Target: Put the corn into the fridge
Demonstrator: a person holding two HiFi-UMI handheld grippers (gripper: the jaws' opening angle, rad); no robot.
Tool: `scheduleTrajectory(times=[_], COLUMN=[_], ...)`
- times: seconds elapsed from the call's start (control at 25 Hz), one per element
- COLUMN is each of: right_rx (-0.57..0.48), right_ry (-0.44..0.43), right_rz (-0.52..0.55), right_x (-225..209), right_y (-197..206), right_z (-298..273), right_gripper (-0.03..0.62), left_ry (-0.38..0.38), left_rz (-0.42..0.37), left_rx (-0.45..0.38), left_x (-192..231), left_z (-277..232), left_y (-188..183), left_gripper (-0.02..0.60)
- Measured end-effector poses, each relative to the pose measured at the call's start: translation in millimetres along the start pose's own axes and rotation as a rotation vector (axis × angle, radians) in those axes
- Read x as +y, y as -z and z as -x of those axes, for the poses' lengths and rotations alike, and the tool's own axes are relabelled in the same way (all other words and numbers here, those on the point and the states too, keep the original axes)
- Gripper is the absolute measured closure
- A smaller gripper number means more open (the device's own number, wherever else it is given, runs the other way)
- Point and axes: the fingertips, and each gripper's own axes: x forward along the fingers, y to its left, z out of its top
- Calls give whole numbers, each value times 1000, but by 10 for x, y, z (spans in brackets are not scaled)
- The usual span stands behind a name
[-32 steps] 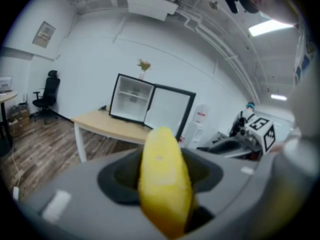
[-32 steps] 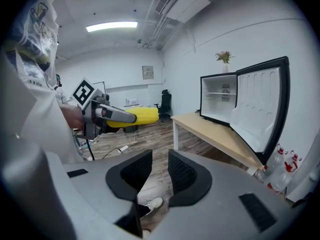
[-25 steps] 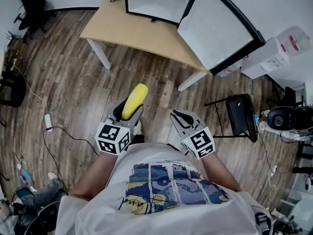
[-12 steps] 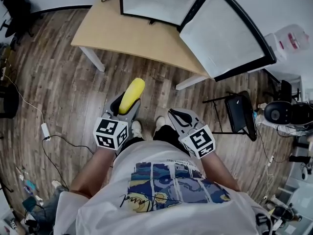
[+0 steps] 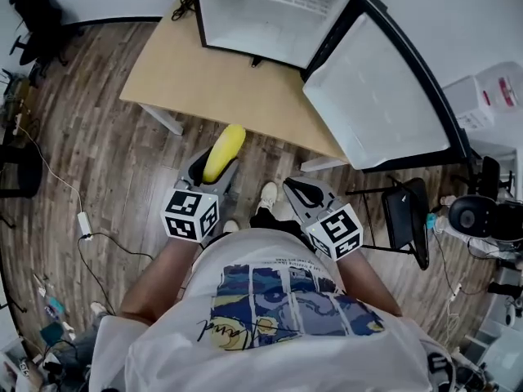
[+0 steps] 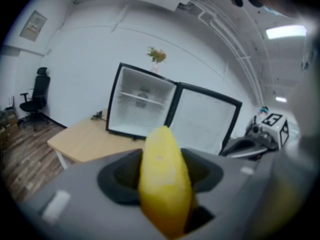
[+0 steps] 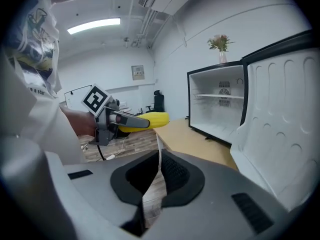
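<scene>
A yellow corn cob (image 5: 224,152) sticks out forward from my left gripper (image 5: 210,168), whose jaws are shut on it; it fills the middle of the left gripper view as the corn (image 6: 164,176). The right gripper view catches the same corn (image 7: 152,119) from the side. My right gripper (image 5: 299,194) holds nothing and its jaws stand nearly together with a thin gap. The small fridge (image 5: 270,11) sits on the wooden table (image 5: 204,76) ahead, its door (image 5: 384,96) swung wide to the right. Its white inside with a shelf (image 6: 141,98) is bare.
A folding chair (image 5: 402,194) stands right of me by the table's corner. Boxes (image 5: 482,96) and equipment line the right wall. Cables (image 5: 90,223) trail over the wood floor at left. An office chair (image 6: 37,91) stands far left.
Both grippers and I have moved forward toward the table; the fridge and its door are nearer and larger in view. The corn stays in the left gripper.
</scene>
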Motion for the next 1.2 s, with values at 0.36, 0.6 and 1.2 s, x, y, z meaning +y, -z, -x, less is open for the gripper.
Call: scheduleTrajectory(times=[0.36,0.6,1.2], right_rx=[-24,-9,-49], right_ry=[-127,-183,109], right_rz=[68,68,-38], right_x=[-851,-1137,-1837], right_y=[-348,-337,-788], right_z=[-238,-339,-560], right_gripper=[572,571,572], left_ry=[-155,-219,-179], left_rz=[-11,-37,-123], left_rx=[-8,1,45], left_x=[397,687,1747], left_z=[-902,-1440,-2828], left_y=[-500,-746,-1244], left_gripper=[337,337,337])
